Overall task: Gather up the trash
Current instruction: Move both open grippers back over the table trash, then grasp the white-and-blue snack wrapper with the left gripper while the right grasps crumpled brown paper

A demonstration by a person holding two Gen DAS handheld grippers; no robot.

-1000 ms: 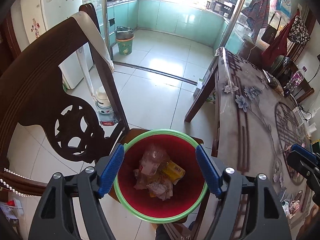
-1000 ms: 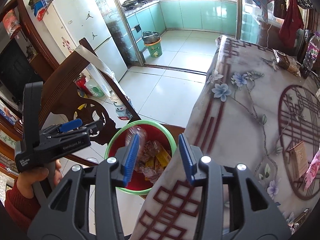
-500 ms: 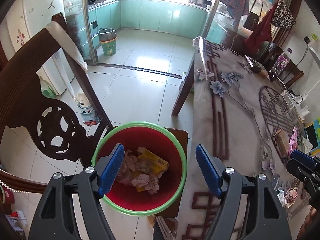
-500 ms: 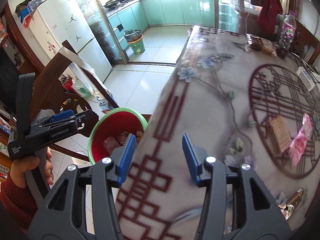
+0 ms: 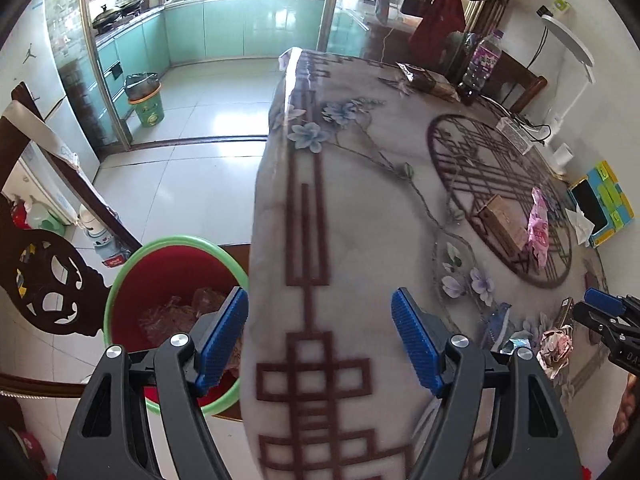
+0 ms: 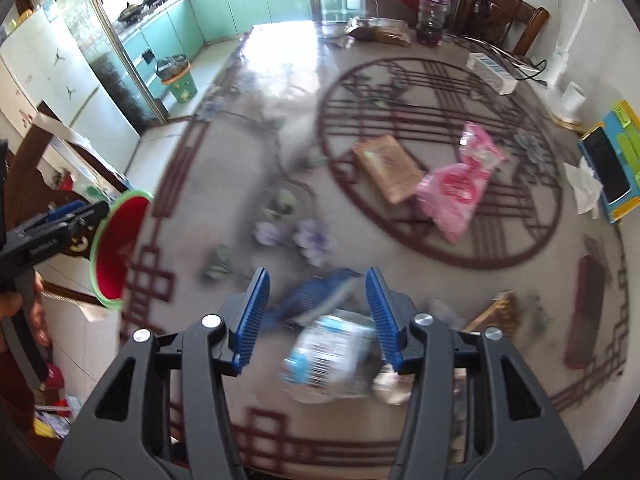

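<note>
A red bin with a green rim (image 5: 132,264) holds several wrappers and stands on a chair seat left of the table; it also shows in the right wrist view (image 6: 114,248). My left gripper (image 5: 320,336) is open and empty over the table's near left edge. My right gripper (image 6: 316,312) is open above a blue wrapper (image 6: 316,292) and a white-and-blue wrapper (image 6: 332,354) on the table. A brown packet (image 6: 386,168) and a pink wrapper (image 6: 460,184) lie at the table's middle; they also show in the left wrist view, the packet (image 5: 500,220) beside the wrapper (image 5: 538,228).
The table (image 5: 360,208) has a patterned cover. A bottle (image 6: 432,4), a white box (image 6: 490,72), a phone on a blue box (image 6: 608,168) and a tissue (image 6: 582,184) stand along its far and right sides. A carved wooden chair (image 5: 48,288) stands at left.
Both grippers have swung right, from over the bin to over the table. The right gripper now hovers over wrappers at the table's near edge.
</note>
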